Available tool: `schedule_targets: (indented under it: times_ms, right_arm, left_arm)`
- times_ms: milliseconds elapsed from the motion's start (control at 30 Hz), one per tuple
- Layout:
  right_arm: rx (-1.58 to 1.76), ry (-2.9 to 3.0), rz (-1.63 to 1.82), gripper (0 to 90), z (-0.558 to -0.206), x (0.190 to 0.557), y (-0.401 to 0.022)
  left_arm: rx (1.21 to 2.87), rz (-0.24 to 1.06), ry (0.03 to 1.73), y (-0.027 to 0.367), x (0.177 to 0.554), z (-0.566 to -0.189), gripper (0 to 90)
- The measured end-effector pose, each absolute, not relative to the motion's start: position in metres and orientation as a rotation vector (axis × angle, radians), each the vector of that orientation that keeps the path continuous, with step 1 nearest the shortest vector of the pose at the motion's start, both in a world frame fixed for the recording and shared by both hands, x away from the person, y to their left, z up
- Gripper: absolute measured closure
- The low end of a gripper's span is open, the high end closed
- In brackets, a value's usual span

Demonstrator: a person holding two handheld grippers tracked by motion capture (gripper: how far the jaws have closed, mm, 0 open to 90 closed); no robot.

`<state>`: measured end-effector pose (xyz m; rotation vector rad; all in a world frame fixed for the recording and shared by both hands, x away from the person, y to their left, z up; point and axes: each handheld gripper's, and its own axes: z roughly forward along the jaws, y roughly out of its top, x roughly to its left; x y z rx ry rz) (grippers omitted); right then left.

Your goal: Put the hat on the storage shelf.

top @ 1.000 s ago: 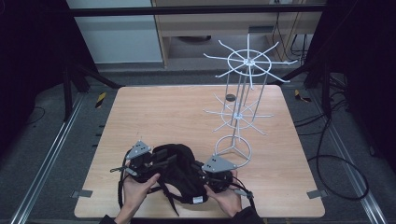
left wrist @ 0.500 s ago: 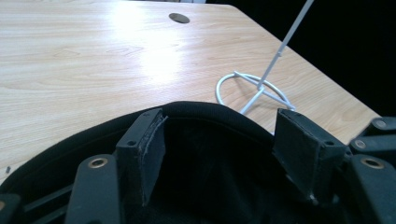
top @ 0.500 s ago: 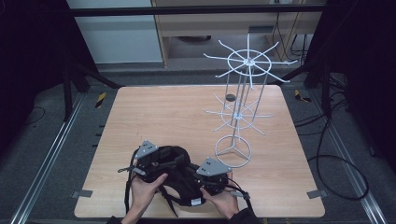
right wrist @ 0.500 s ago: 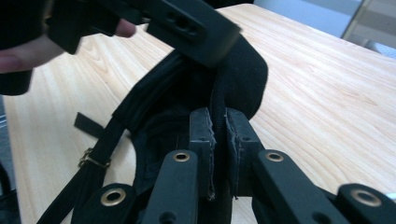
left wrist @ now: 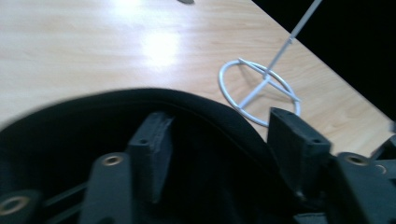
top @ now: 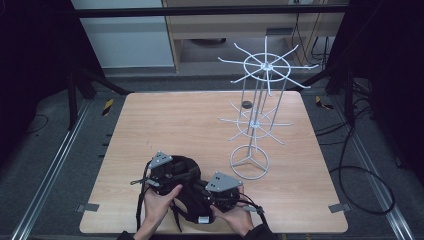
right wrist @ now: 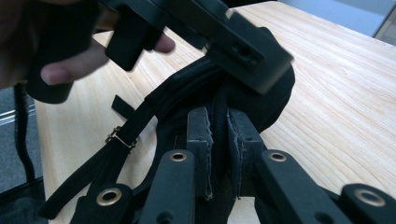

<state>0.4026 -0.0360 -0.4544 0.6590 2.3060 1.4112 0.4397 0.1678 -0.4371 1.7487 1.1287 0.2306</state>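
Right gripper [right wrist: 217,140]: jaws narrow, pinched on a fold of the black fabric bag [right wrist: 261,100] with webbing straps. Left gripper [left wrist: 224,140]: jaws spread wide, black fabric lying between and below them, no clamping seen. Bag [top: 187,192] resting on the light wooden tabletop [top: 200,125] at its near edge, just beside the ring base of the white wire display rack [top: 257,115], on the rack's left and nearer side. In the high view, left gripper [top: 162,172] at the bag's left, right gripper [top: 222,190] at its right, between bag and rack base. Left hand [top: 157,202] and right hand [top: 235,217] behind them. Small dark round object [top: 246,104] beyond the rack base, well apart from the bag.
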Motion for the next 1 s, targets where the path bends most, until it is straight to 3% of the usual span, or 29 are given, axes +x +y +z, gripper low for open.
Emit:
schedule_targets:
  times_ms: [100, 167, 267, 333, 733, 1000]
  right_arm:
    - [0.653, 2.311, 1.405, 78.4, -0.455, 0.402, -0.035]
    - [0.662, 2.321, 1.421, 72.2, -0.455, 0.403, -0.035]
    - [0.662, 2.332, 1.444, 67.6, -0.454, 0.402, -0.036]
    - [0.672, 2.340, 1.489, 59.8, -0.451, 0.401, -0.042]
    - [0.816, 2.234, 1.561, 54.1, -0.441, 0.408, -0.085]
    - [0.801, 2.269, 1.535, 52.6, -0.448, 0.410, -0.078]
  left_arm:
    - [1.747, 0.211, 1.125, 0.168, 0.440, -0.439, 50.9]
    - [1.753, 0.237, 1.116, 0.168, 0.437, -0.437, 60.4]
    - [1.754, 0.251, 1.109, 0.169, 0.436, -0.434, 64.7]
    - [1.740, 0.242, 1.112, 0.172, 0.436, -0.433, 69.6]
    - [1.677, 0.220, 1.010, 0.183, 0.426, -0.410, 79.4]
    - [1.666, 0.230, 0.868, 0.178, 0.409, -0.388, 81.5]
